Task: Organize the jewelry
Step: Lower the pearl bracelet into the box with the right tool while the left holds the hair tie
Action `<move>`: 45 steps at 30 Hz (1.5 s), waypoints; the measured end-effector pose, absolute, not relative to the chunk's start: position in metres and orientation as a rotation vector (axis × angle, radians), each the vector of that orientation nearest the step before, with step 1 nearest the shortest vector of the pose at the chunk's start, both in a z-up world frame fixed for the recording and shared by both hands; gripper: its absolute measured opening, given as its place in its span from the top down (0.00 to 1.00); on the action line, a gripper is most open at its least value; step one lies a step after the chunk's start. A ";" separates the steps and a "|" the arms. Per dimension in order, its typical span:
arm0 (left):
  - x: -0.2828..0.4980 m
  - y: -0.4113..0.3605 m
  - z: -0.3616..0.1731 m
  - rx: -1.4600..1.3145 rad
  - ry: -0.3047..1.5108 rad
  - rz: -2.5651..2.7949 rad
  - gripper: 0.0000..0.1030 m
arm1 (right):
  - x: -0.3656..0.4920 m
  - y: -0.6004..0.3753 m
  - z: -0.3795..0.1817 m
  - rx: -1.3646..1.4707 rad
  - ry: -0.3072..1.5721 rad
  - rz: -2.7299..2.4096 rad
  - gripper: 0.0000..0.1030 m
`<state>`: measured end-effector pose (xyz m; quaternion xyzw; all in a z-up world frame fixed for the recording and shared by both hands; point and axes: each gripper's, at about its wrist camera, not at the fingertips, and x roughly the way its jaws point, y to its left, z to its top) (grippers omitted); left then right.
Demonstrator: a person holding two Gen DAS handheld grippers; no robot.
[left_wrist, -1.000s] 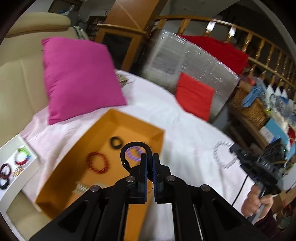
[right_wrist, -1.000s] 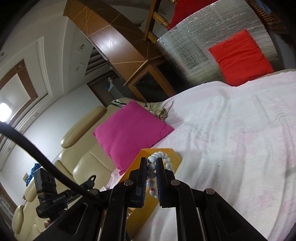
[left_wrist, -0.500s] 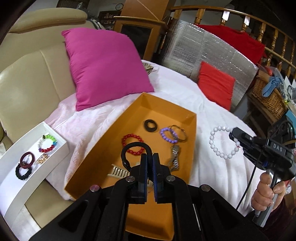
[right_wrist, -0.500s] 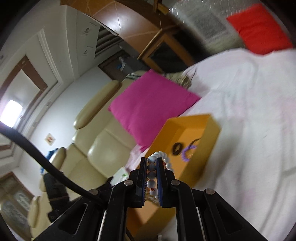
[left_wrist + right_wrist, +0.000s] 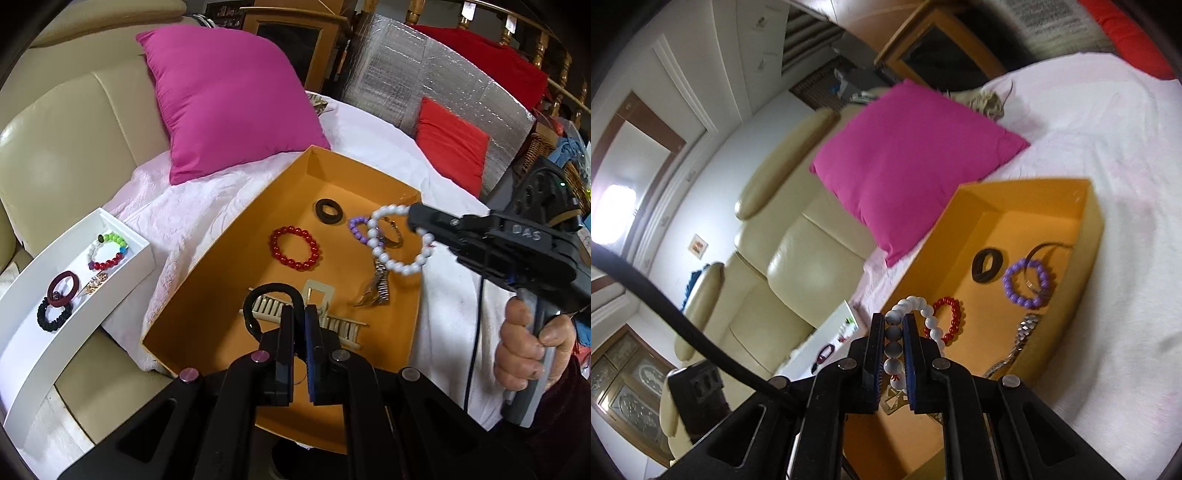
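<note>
Carrying 2 pieces over the orange box (image 5: 236, 254): left gripper (image 5: 300, 314) clamped on black hair tie (image 5: 258, 295), right gripper (image 5: 894, 325) on white bead bracelet (image 5: 388, 254); next, probably lower, release.

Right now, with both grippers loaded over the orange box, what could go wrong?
1. The white bead bracelet dangles from the right gripper right above the purple bracelet; lowering could snag it.
2. The left gripper pinches only a thin part of the black hair tie, which might slip into the orange box.
</note>
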<state>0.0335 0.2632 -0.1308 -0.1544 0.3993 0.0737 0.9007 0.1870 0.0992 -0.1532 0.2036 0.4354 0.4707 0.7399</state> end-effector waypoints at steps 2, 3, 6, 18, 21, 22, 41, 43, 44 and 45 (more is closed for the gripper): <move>0.035 0.265 -0.131 -0.313 0.832 0.169 0.95 | 0.189 0.109 -0.161 0.437 0.975 1.036 0.90; 0.035 0.266 -0.130 -0.310 0.833 0.174 0.95 | 0.191 0.113 -0.164 0.435 0.981 1.037 0.90; 0.035 0.265 -0.129 -0.294 0.833 0.192 0.95 | 0.195 0.123 -0.170 0.422 0.988 1.040 0.90; 0.039 0.272 -0.137 -0.238 0.877 0.308 0.95 | 0.197 0.133 -0.184 0.377 1.008 1.031 0.90; 0.039 0.271 -0.138 -0.220 0.882 0.331 0.95 | 0.195 0.134 -0.186 0.367 1.012 1.032 0.90; 0.039 0.271 -0.138 -0.213 0.885 0.336 0.95 | 0.195 0.136 -0.187 0.361 1.015 1.033 0.90; 0.041 0.270 -0.145 -0.166 0.913 0.376 0.95 | 0.193 0.140 -0.190 0.332 1.015 1.032 0.90; 0.041 0.270 -0.146 -0.164 0.917 0.379 0.95 | 0.193 0.141 -0.192 0.332 1.020 1.031 0.90; 0.042 0.270 -0.147 -0.161 0.918 0.381 0.95 | 0.193 0.141 -0.192 0.332 1.018 1.032 0.90; 0.042 0.270 -0.147 -0.161 0.920 0.382 0.95 | 0.193 0.142 -0.191 0.329 1.016 1.032 0.90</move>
